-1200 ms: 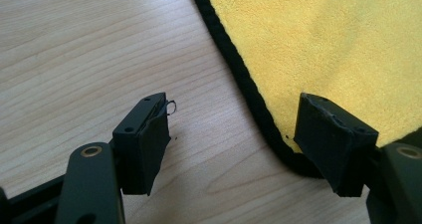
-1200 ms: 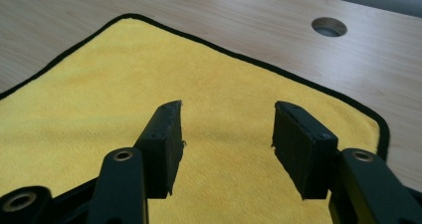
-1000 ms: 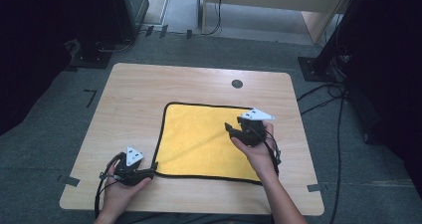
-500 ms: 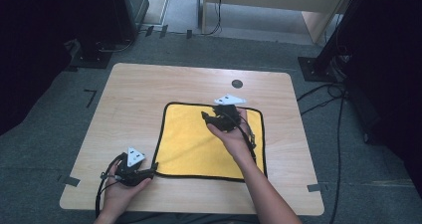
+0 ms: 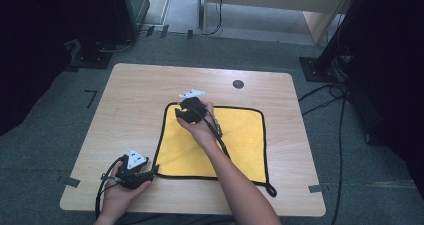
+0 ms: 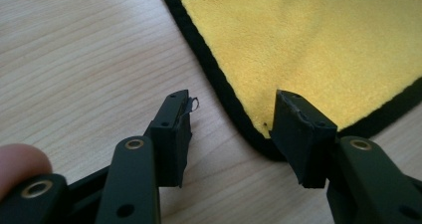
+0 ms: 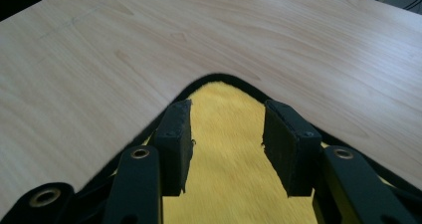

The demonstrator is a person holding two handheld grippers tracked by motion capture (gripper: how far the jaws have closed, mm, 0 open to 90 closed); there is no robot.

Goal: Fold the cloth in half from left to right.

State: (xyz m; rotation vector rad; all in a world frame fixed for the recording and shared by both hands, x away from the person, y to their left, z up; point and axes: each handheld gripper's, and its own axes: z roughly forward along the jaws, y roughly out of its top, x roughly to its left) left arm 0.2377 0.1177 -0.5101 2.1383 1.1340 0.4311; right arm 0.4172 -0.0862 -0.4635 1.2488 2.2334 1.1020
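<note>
Yellow microfibre cloth with black stitched edging (image 5: 235, 135) lies flat on the light wooden table (image 5: 135, 100), toward the table's right half and near front. Landmark for all places below: this cloth.

Left gripper (image 5: 150, 172) sits at the cloth's near left corner, on the bare wood just outside the black hem. In the left gripper view (image 6: 231, 134) its jaws stand partly apart and have just been closing; the rounded corner of the cloth (image 6: 259, 134) lies between them, pads not yet pressing on it. A fingertip (image 6: 20, 162) shows at that view's lower left.

Right gripper (image 5: 181, 116) is at the cloth's far left corner, the forearm lying across the cloth's middle. In the right gripper view (image 7: 226, 134) its jaws are partly apart and have just been closing, straddling that corner (image 7: 219, 97); no grip visible.

Around: small dark round disc (image 5: 238, 84) on the table beyond the cloth's far edge, well apart. Hem loop (image 5: 270, 189) trails off the near right corner. Grey floor (image 5: 60, 120), black stand bases (image 5: 92, 60) and cables (image 5: 325, 97) beyond the table. Nothing lies on the cloth besides the arm.
</note>
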